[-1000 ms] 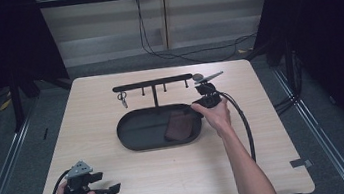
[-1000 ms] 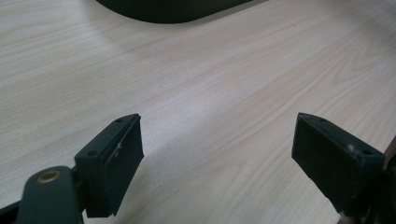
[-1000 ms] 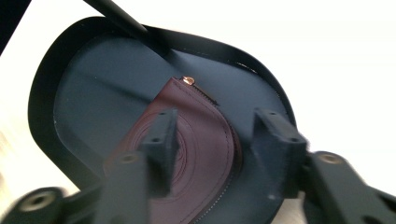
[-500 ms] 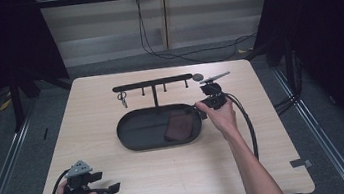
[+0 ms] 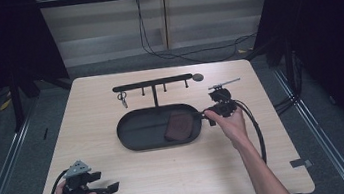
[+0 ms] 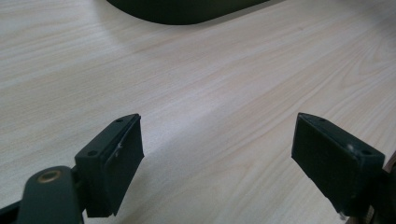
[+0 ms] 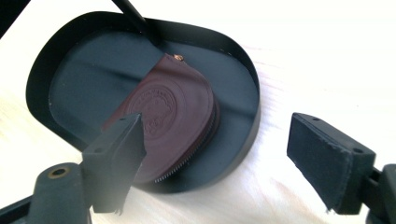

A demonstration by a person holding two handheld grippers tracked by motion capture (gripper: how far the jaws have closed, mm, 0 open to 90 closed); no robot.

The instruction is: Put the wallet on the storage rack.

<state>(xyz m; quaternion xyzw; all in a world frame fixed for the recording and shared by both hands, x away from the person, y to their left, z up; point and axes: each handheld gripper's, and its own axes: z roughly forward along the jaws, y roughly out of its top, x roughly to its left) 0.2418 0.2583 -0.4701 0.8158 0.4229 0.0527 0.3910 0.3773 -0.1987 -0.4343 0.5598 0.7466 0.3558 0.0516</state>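
Note:
A black oval tray (image 5: 139,131) sits mid-table and holds a brown round zip pouch (image 5: 179,125) at its right end. My right gripper (image 5: 204,116) is held by a hand just off the tray's right rim, jaws pointing left at it. In the right gripper view this gripper (image 7: 215,140) is open; the embossed pouch (image 7: 173,112) lies in the tray (image 7: 247,74) beyond its jaws, with nothing between them. My left gripper (image 5: 109,190) rests in a hand at the front left corner. Seen in its own view, that gripper (image 6: 219,135) stands open over bare wood.
A black peg rack (image 5: 152,83) stands behind the tray, with keys (image 5: 123,99) hanging near its left end. The right gripper's cable (image 5: 257,131) loops along the table's right side. The tray's edge (image 6: 187,11) appears at the top of the left gripper view.
My right gripper has drawn back from the rack's right end, moving right and toward the person beside the tray's right rim. The left gripper has stayed put.

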